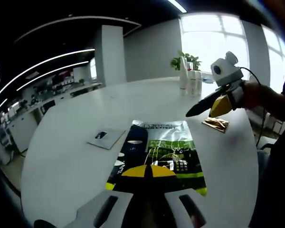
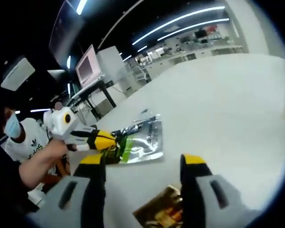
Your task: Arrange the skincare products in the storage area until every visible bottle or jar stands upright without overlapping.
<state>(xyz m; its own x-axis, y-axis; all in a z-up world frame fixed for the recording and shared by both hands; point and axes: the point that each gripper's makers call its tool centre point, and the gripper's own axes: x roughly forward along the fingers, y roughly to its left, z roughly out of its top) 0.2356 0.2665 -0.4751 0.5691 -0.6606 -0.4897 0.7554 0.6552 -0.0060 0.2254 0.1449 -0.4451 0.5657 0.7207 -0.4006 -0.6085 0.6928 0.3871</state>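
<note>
We find the left gripper (image 1: 148,176) clamped on a foil pouch (image 1: 168,147): light, limp, slippery; grip its edge. The right gripper (image 2: 142,171), jaws wide, straddles a gold sachet (image 2: 159,211).

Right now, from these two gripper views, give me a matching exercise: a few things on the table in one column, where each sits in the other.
Things:
1. Green and black pouch
2. Gold sachet
3. White bottles
4. Flat grey card

Places:
A. Far edge of the table, by the plant
B. Between the left gripper jaws
C. Under the right gripper
D. Left of the pouch

Pairs: 1-B, 2-C, 3-A, 4-D
</note>
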